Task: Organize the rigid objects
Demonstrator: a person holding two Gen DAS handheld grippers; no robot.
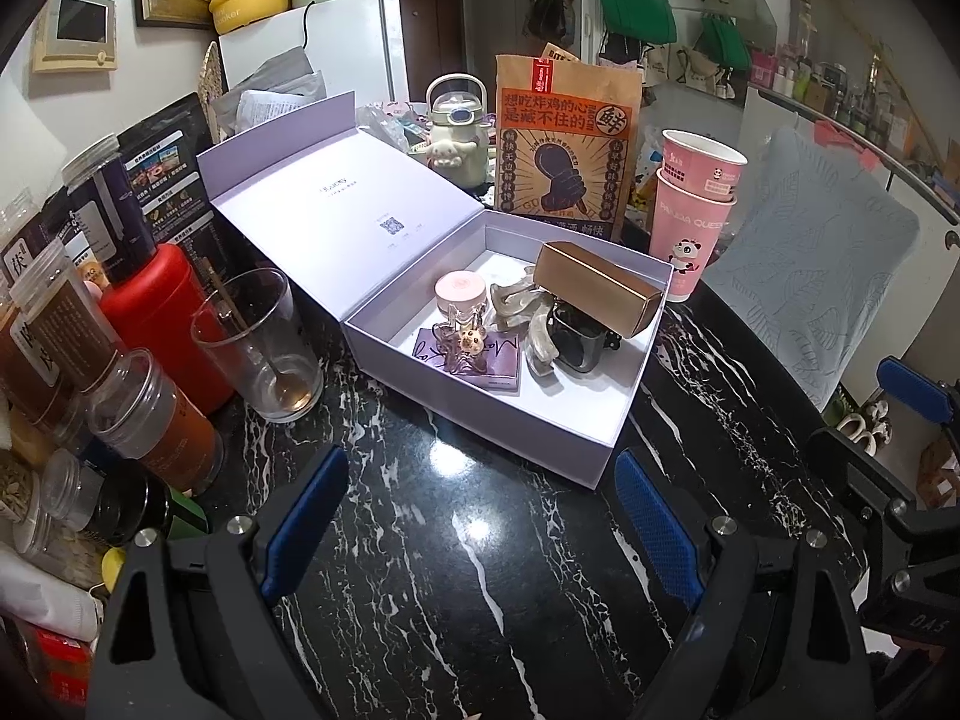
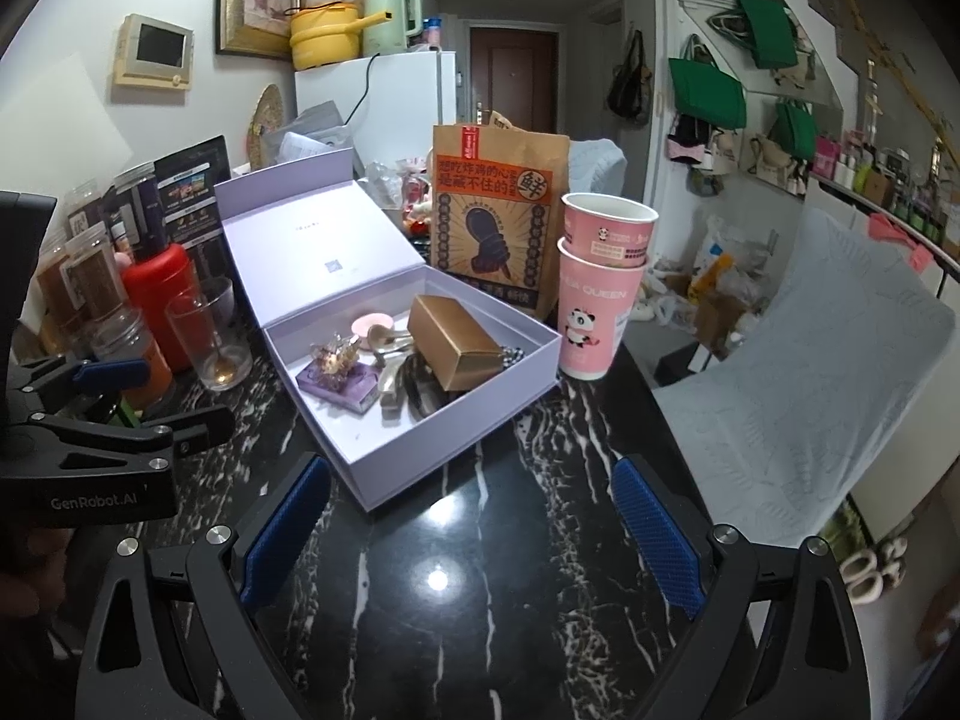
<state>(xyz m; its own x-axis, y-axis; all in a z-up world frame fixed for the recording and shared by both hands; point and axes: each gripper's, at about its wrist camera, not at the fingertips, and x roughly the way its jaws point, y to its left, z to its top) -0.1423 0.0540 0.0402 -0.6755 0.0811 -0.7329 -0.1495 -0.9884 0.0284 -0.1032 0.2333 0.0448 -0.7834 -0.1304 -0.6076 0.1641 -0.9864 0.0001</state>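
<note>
Grippers left [image 1: 480, 528] and right [image 2: 474, 534] hover spread and empty before the lavender box [image 1: 600, 450], where the stiff, light gold carton [image 1: 594, 291] lies tilted on clips, best pinched across its long sides.

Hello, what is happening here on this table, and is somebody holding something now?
Nobody holds anything at this moment. The left gripper and the right gripper are both open and empty above the black marble table. In front of them an open lilac gift box already contains a gold carton, a pink jar, hair claws and a small purple box.
</note>
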